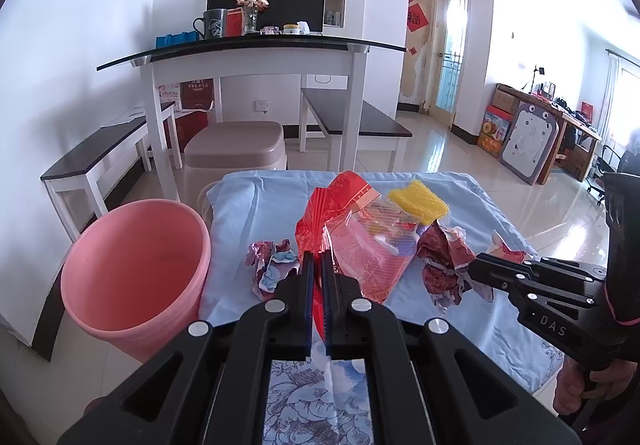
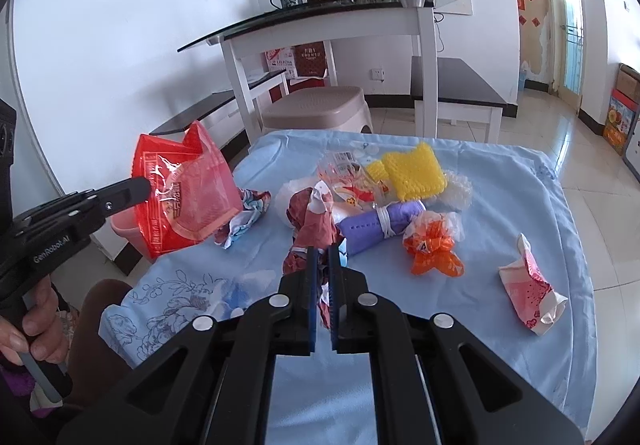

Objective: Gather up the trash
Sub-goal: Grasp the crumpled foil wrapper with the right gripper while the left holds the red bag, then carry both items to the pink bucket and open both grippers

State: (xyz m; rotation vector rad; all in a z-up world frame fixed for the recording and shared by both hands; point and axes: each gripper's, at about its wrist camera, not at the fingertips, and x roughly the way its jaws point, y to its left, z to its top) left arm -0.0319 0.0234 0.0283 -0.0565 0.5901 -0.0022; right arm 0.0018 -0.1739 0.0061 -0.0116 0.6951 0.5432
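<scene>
Keep left gripper [image 1: 316, 265] clamped on red plastic bag [image 2: 186, 197], swing toward pink bin [image 1: 136, 265] at nine o'clock before releasing; keep right gripper [image 2: 323, 257] pinching maroon wrapper [image 2: 308, 229] at table centre.

Maroon wrapper [image 2: 310, 233] between right tongs [image 2: 323, 257]

Beige stool [image 1: 236, 145] beneath glass-topped table [image 1: 256, 49]

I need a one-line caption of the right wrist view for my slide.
Right gripper shut on dark red crumpled wrapper; left gripper lifts red plastic bag beside blue-clothed table.
</scene>
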